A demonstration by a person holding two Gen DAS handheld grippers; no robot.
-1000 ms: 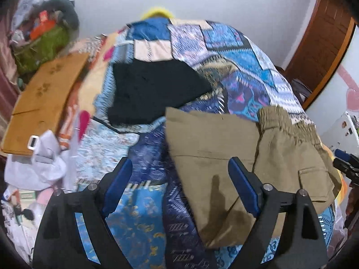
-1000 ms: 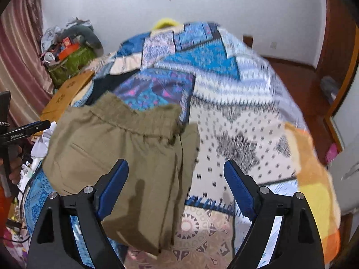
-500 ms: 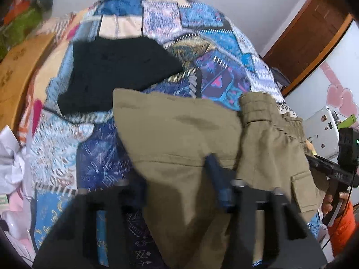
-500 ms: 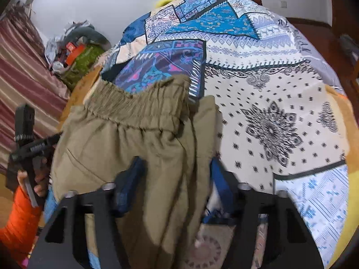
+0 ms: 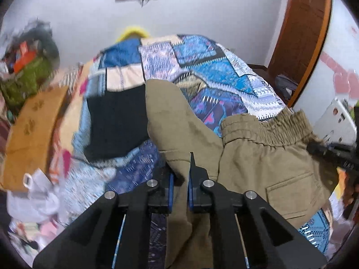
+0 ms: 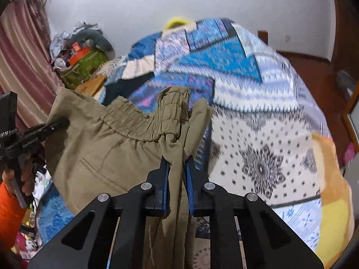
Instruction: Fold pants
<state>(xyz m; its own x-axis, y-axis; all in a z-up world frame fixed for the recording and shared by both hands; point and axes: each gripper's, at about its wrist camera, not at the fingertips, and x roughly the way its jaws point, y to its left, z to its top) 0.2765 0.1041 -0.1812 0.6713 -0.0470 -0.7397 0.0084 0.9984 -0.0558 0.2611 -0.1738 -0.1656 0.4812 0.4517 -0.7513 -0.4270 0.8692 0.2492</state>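
Khaki pants (image 5: 258, 157) with an elastic waistband lie partly lifted off the patchwork bed. My left gripper (image 5: 180, 172) pinches a leg edge at the pants' left side, its jaws closing with blue pads pressing the cloth. The leg end stands up beyond the tips. In the right wrist view the pants (image 6: 107, 143) hang bunched from my right gripper (image 6: 177, 159), whose jaws are closing on gathered cloth below the waistband corner. The left gripper (image 6: 33, 132) shows at the pants' far left edge, and the right gripper (image 5: 332, 154) at their right edge.
A folded black garment (image 5: 116, 123) lies on the quilt (image 5: 213, 74) behind the pants. A brown board (image 5: 33, 130) and a clutter pile (image 5: 24, 67) sit left of the bed. A wooden door (image 5: 300, 33) stands at the right. An orange sleeve (image 6: 9, 201) shows low left.
Both grippers went from wide open over the pants to shut on the khaki cloth. The pants' edges have been lifted and bunched, and both views have tilted upward.
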